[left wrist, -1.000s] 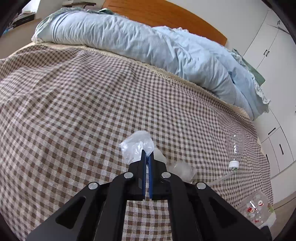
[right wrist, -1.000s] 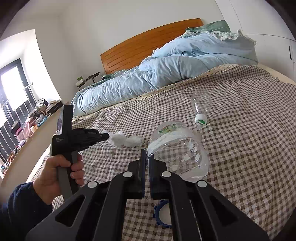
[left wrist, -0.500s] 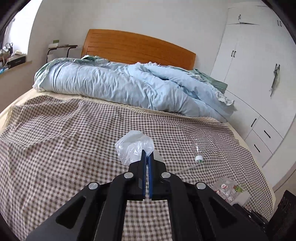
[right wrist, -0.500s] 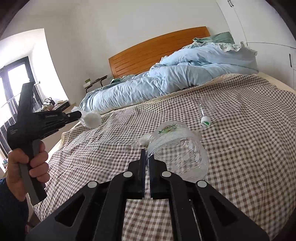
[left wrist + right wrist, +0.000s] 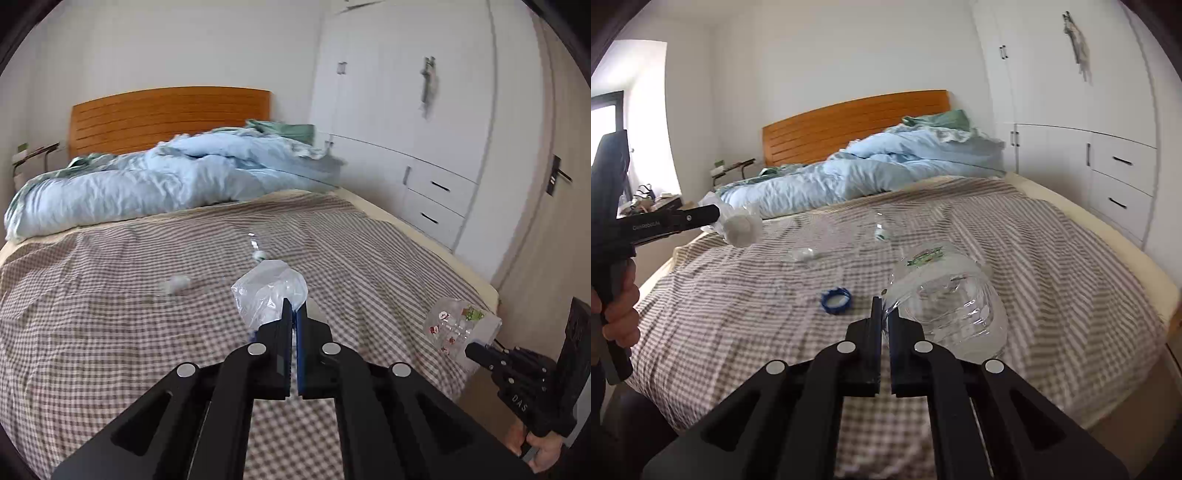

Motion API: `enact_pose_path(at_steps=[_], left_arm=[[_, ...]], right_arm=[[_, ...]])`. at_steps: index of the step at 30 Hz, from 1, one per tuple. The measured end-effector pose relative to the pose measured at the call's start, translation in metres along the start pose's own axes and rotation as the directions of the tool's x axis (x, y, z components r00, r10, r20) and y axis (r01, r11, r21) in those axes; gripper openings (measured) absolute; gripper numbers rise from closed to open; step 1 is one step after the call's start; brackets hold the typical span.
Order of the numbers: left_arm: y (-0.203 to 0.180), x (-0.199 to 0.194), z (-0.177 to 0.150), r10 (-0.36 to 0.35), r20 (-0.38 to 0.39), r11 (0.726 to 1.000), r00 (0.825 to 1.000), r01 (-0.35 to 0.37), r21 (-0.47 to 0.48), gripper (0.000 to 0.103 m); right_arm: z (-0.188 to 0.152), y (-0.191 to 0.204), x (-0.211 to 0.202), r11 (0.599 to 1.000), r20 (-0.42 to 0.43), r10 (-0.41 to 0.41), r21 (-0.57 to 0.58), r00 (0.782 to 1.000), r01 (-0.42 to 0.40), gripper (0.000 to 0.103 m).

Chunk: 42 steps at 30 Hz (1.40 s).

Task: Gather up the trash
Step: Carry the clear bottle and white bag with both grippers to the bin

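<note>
Both my grippers have swung back from the bed (image 5: pixel 110 332): left gripper (image 5: pixel 293 308) pinches crumpled plastic (image 5: pixel 267 291); right gripper (image 5: pixel 884 314) clamps the crushed bottle (image 5: pixel 945 302).

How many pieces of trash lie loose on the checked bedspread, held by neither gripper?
3: a blue ring nearest, a crumpled clear wrapper mid-bed, and a small clear bottle beyond. Others may be hidden.

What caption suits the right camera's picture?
Right gripper carries a clear plastic bottle above the checked bed.
</note>
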State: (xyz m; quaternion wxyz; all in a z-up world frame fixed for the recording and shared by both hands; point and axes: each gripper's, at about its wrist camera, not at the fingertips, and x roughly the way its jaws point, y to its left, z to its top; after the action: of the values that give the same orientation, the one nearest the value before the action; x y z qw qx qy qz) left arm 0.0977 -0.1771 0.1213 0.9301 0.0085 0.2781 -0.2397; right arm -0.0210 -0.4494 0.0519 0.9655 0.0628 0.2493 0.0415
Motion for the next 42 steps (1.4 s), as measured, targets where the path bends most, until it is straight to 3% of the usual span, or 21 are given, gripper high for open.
enact_pose_path(at_steps=[3,6,9,11,16,21,24,28,32,33,34,35,37,42], left_arm=[[-0.055,0.010,-0.018,-0.127,-0.051,0.989,0.991,0.130,0.064,0.000],[-0.105,0.025,-0.041,-0.217,-0.107,0.968,0.970,0.228,0.105,0.000],[-0.150,0.046,-0.066,-0.302,-0.189,0.940,0.934,0.325,0.101,0.000],[-0.180,0.060,-0.088,-0.353,-0.264,0.915,0.897,0.390,0.102,0.000],[-0.227,0.087,-0.138,-0.395,-0.387,0.886,0.833,0.456,0.079,0.000],[-0.248,0.104,-0.173,-0.395,-0.464,0.881,0.793,0.469,0.052,0.000],[-0.258,0.109,-0.187,-0.391,-0.497,0.877,0.775,0.477,0.054,0.000],[-0.265,0.121,-0.199,-0.396,-0.532,0.876,0.748,0.481,0.024,0.000],[-0.277,0.133,-0.219,-0.402,-0.590,0.872,0.700,0.489,-0.013,0.000],[-0.281,0.135,-0.225,-0.400,-0.602,0.870,0.691,0.493,-0.013,0.000],[-0.284,0.137,-0.229,-0.396,-0.614,0.871,0.683,0.491,-0.015,0.000],[-0.288,0.139,-0.235,-0.395,-0.625,0.870,0.673,0.493,-0.018,0.000],[-0.292,0.143,-0.244,-0.394,-0.647,0.869,0.652,0.494,-0.031,0.000],[-0.303,0.156,-0.270,-0.366,-0.712,0.875,0.599,0.482,-0.045,0.000]], right_arm=[[-0.035,-0.037,-0.033,0.994,-0.054,-0.107,0.009,0.993,0.108,0.003],[-0.079,-0.068,-0.046,0.980,-0.161,-0.193,0.021,0.968,0.199,0.003],[-0.130,-0.101,-0.052,0.962,-0.282,-0.219,0.097,0.934,0.255,0.003],[-0.165,-0.121,-0.053,0.945,-0.359,-0.226,0.144,0.905,0.293,0.003],[-0.249,-0.145,-0.036,0.919,-0.529,-0.181,0.208,0.829,0.334,0.003],[-0.321,-0.170,-0.013,0.881,-0.663,-0.126,0.268,0.738,0.390,0.003],[-0.353,-0.169,0.000,0.879,-0.706,-0.016,0.328,0.708,0.346,0.003],[-0.378,-0.165,0.015,0.864,-0.710,0.090,0.404,0.698,0.299,0.003],[-0.387,-0.171,0.019,0.829,-0.703,0.118,0.459,0.701,0.320,0.009],[-0.387,-0.172,0.017,0.831,-0.698,0.139,0.468,0.702,0.301,0.032],[-0.384,-0.171,0.014,0.837,-0.693,0.147,0.467,0.705,0.285,0.069],[-0.378,-0.171,0.012,0.840,-0.682,0.145,0.468,0.717,0.275,0.075],[-0.368,-0.171,-0.001,0.836,-0.655,0.147,0.482,0.741,0.261,0.075],[-0.334,-0.188,-0.048,0.813,-0.612,0.051,0.484,0.790,0.323,0.075]])
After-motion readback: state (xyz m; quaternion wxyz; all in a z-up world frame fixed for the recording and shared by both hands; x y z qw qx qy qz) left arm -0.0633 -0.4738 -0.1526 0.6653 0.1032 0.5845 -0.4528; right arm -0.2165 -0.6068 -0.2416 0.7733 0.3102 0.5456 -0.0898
